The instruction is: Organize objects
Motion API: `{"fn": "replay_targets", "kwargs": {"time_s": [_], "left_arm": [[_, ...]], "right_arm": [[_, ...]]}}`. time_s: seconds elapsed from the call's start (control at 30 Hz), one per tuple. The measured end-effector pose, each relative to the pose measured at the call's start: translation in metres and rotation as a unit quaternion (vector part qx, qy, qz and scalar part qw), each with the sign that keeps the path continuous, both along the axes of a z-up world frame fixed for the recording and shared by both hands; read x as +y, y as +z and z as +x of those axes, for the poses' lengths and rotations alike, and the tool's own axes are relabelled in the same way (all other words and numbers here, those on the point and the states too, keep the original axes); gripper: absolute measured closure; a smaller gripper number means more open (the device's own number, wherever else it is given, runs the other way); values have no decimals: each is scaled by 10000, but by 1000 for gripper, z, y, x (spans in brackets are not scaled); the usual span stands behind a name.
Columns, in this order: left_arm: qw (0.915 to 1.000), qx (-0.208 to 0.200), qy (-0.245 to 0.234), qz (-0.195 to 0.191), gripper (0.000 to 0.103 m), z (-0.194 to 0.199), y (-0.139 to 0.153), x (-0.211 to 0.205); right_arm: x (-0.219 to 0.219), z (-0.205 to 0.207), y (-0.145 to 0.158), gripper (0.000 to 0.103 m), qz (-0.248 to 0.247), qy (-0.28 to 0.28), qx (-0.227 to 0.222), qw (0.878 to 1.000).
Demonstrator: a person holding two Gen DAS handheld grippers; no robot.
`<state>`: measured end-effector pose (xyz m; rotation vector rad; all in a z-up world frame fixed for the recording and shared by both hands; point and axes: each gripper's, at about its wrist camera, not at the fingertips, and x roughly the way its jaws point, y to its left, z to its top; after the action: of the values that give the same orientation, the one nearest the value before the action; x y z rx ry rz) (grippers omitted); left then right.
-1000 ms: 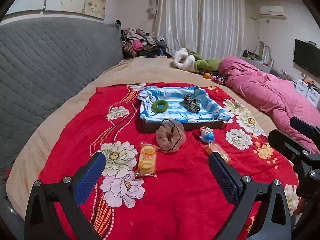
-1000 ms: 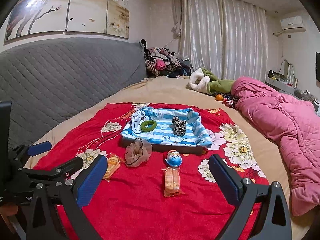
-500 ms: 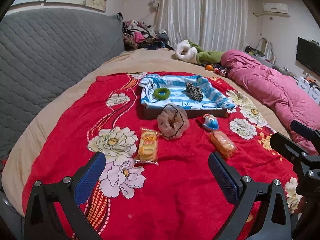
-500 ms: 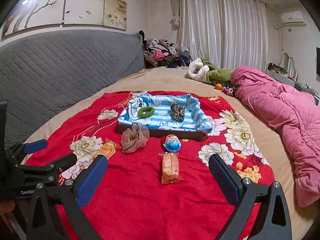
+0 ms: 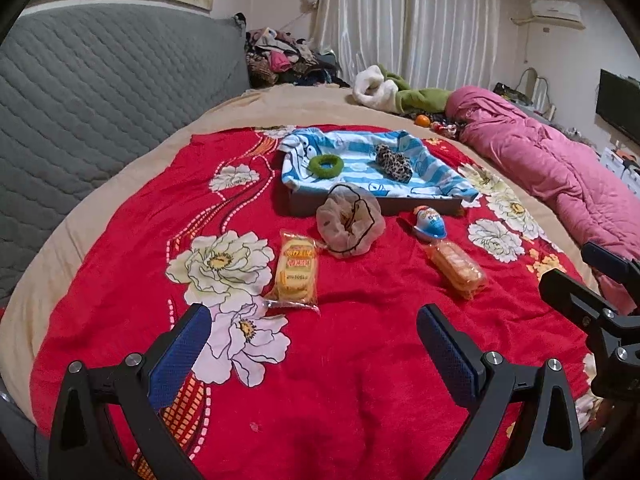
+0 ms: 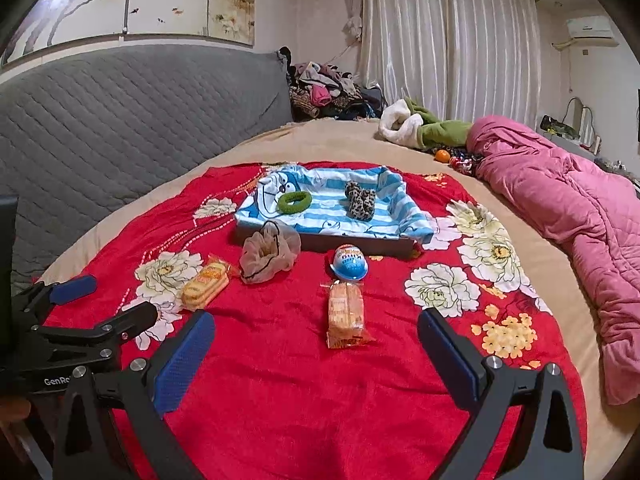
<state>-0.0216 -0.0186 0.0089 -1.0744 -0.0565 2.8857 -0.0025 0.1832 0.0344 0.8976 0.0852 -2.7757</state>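
Note:
On a red floral blanket (image 5: 340, 380) stands a tray lined with blue striped cloth (image 5: 436, 184), holding a green hair ring (image 5: 326, 166) and a leopard scrunchie (image 5: 394, 162). In front of it lie a beige mesh scrunchie (image 5: 350, 220), a yellow snack packet (image 5: 296, 272), a blue-and-white egg toy (image 5: 430, 222) and an orange snack packet (image 5: 456, 268). My left gripper (image 5: 314, 344) is open, low above the blanket just short of the yellow packet. My right gripper (image 6: 316, 352) is open too, hovering near the orange packet (image 6: 346, 314); the egg toy (image 6: 350, 268) lies beyond.
A grey quilted headboard (image 5: 100, 92) borders the left. A pink duvet (image 5: 560, 168) lies along the right, with a green-and-white garment (image 5: 396, 92) and a heap of clothes (image 5: 284, 60) at the back. The other gripper shows at each view's edge.
Both grippers have moved forward and lower toward the objects, which now look larger and nearer. Both stay open; nothing on the blanket has shifted.

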Motion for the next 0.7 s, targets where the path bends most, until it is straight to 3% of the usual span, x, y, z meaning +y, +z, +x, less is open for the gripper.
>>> {"fn": "replay_targets", "kwargs": {"time_s": [0.7], "left_arm": [[9989,-471,50,5,1,-24,-53,-1]], "right_arm": [[4,-31,-53,1,0,-2,-577,9983]]}}
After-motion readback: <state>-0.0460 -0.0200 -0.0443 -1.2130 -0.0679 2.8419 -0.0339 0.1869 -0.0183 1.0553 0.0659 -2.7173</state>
